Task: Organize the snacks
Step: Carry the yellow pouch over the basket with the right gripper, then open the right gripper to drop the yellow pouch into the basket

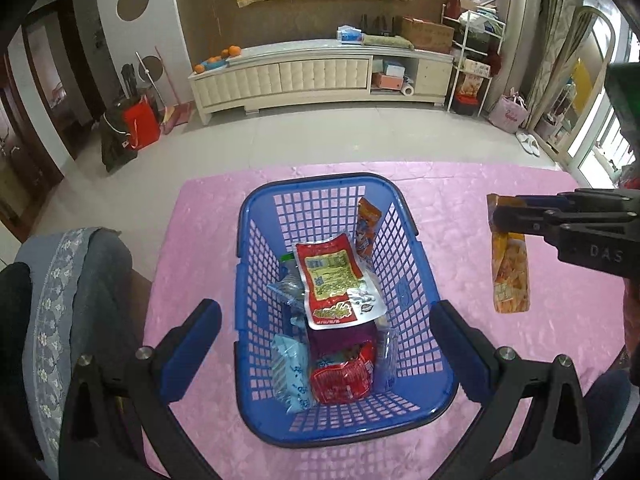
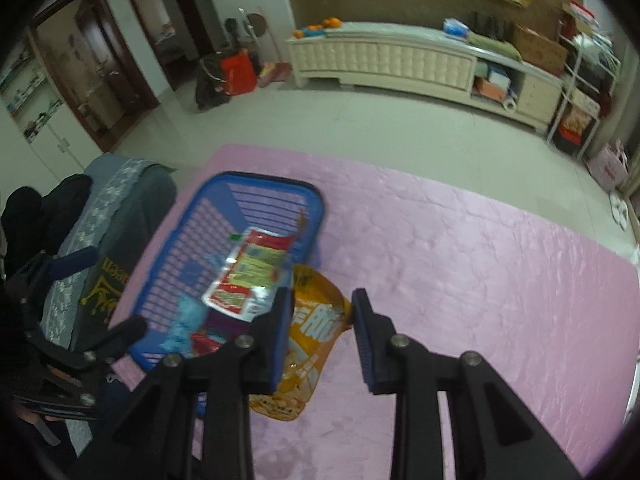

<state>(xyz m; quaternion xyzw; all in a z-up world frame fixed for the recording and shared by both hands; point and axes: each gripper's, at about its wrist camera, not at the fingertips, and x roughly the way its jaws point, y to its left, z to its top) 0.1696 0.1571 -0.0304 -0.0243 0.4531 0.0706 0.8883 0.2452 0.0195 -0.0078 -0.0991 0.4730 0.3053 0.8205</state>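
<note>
A blue plastic basket (image 1: pixel 404 216) stands on the pink tablecloth (image 1: pixel 460 208) and holds several snack packets, with a red and silver packet (image 1: pixel 336 284) on top. My left gripper (image 1: pixel 326 316) is open and empty, its fingers either side of the basket's near end. My right gripper (image 2: pixel 320 308) is shut on an orange snack packet (image 2: pixel 312 328), which hangs from its top edge above the cloth, to the right of the basket (image 2: pixel 192 216). In the left wrist view the packet (image 1: pixel 510 268) hangs from the right gripper (image 1: pixel 496 218).
A chair with a grey patterned cover (image 1: pixel 60 300) stands left of the table. The pink cloth (image 2: pixel 480 280) stretches to the right of the basket. A white cabinet (image 1: pixel 320 76) stands across the floor at the far wall.
</note>
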